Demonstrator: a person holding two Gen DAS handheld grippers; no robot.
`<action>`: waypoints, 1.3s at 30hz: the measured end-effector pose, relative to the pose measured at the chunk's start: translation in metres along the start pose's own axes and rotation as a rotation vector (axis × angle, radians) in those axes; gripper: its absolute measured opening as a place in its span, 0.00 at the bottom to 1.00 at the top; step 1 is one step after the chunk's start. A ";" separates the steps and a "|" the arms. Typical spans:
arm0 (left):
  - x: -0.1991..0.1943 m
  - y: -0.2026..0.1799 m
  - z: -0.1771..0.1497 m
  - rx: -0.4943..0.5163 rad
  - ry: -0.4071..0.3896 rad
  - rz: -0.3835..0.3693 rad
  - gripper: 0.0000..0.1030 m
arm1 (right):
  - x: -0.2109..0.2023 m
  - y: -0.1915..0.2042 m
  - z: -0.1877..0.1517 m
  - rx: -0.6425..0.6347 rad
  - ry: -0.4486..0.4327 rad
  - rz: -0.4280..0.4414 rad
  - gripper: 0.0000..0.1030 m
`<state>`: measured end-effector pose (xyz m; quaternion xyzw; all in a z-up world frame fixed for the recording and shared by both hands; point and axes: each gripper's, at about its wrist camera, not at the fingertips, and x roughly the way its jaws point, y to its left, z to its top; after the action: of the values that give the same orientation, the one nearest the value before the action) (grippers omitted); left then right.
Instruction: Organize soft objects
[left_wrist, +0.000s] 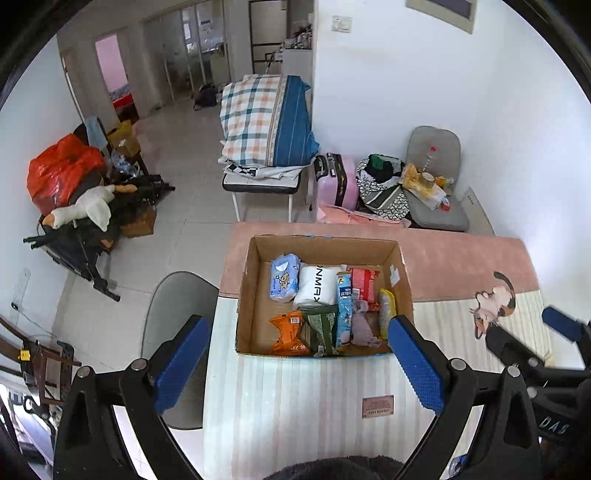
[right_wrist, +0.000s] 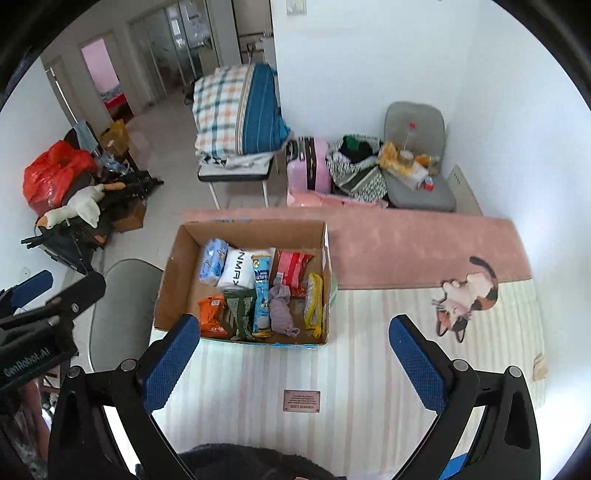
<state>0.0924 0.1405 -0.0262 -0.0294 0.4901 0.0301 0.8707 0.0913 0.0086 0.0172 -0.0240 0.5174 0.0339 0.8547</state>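
Striped mat (left_wrist: 295, 398) covers the near tabletop, bare up to the box (left_wrist: 255, 288), which stands at the table's left edge with a grey chair (left_wrist: 177, 295) just beyond. Soft packets (left_wrist: 317, 295) fill the box floor. Left gripper (left_wrist: 295, 363) and right gripper (right_wrist: 295, 362) hover near the box, jaws apart, holding nothing. Pink mat (right_wrist: 406, 243) right of the box lies open.

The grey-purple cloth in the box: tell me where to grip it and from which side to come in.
Grip the cloth at its bunched middle, coming straight down from above with the right gripper, which is open and nearer. The cardboard box walls block a sideways approach, and the tall blue packet and yellow packet flank it closely, so set the fingers along the cloth's length.
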 end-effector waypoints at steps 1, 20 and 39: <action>-0.003 0.000 -0.002 0.002 0.003 -0.004 0.96 | -0.006 0.000 -0.001 -0.002 -0.008 0.001 1.00; -0.027 0.004 -0.017 -0.017 0.001 0.029 0.96 | -0.045 -0.002 -0.010 -0.010 -0.045 -0.045 1.00; -0.010 0.002 -0.021 -0.035 0.057 0.007 0.96 | -0.034 0.000 -0.005 -0.010 -0.031 -0.087 1.00</action>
<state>0.0693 0.1404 -0.0280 -0.0436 0.5142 0.0410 0.8556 0.0709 0.0076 0.0449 -0.0502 0.5025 -0.0005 0.8631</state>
